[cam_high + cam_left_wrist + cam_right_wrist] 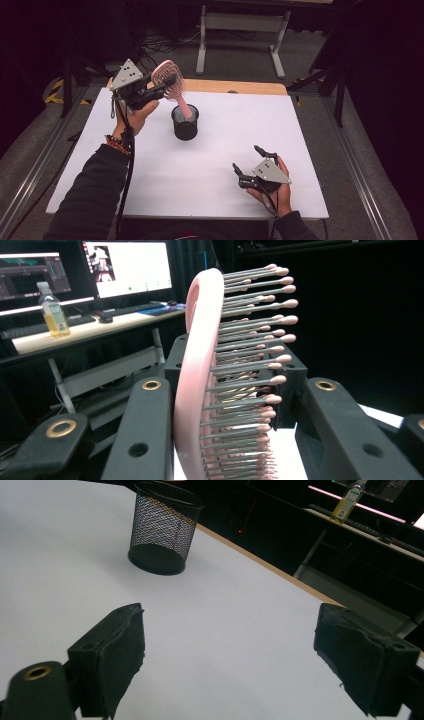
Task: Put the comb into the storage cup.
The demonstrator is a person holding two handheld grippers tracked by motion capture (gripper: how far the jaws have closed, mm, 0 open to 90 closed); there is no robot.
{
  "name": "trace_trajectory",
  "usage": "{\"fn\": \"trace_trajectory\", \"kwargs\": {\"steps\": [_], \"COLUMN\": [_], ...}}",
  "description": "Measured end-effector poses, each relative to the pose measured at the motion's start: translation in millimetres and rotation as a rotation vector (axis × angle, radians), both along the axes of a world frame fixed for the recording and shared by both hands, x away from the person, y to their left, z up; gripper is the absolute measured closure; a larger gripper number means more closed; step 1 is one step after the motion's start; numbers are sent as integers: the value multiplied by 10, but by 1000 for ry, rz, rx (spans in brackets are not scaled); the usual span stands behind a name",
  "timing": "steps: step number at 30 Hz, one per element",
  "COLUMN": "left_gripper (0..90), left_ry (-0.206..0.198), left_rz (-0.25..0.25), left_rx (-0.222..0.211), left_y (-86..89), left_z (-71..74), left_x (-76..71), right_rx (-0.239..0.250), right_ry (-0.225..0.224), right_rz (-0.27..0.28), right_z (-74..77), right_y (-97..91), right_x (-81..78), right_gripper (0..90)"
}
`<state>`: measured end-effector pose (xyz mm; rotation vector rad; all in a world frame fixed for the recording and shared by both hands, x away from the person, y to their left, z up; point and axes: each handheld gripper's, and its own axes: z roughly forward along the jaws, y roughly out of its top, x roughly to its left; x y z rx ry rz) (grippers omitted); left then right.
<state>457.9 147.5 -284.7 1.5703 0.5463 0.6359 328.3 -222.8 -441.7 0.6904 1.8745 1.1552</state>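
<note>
Pink paddle hairbrush (169, 80): held above the worktop (150, 170), just up and left of the black mesh pencil cup (185, 122), head raised and tilted, pink handle slanting down so that in the high view it overlaps the cup's rim; whether the tip is inside the cup cannot be told. Left gripper (159, 85): lifted off the worktop beside the cup, jaws closed on the brush head, one pad against the pink back and the other against the bristle side, as the left gripper view shows with the hairbrush (200, 385) clamped edge-on between the two black jaws, its ball-tipped bristles pointing right. Mesh pencil cup: upright on the white worktop, toward the far middle; in the right gripper view the cup (162, 530) stands ahead and to the left, apart from the jaws. Right gripper (250, 160): resting low at the near right of the worktop, well apart from the cup, jaws spread wide with nothing between them, bare white worktop (225, 630) showing in the gap. Beyond the cup: desk with monitors (127, 267), keyboard and a bottle of yellow liquid (52, 312).
</note>
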Motion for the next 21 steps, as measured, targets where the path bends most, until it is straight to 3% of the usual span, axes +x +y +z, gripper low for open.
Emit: {"fn": "trace_trajectory", "kwargs": {"steps": [8, 21], "left_gripper": [632, 631], "left_ry": [31, 118], "left_rz": [21, 67], "left_rx": [11, 31], "left_y": [-76, -159], "left_z": [-66, -269], "left_x": [136, 381], "right_rx": [0, -2], "right_ry": [2, 5], "right_rz": [4, 11], "right_z": [-2, -5], "right_y": [4, 8], "right_x": [0, -2], "right_gripper": [137, 139]}}
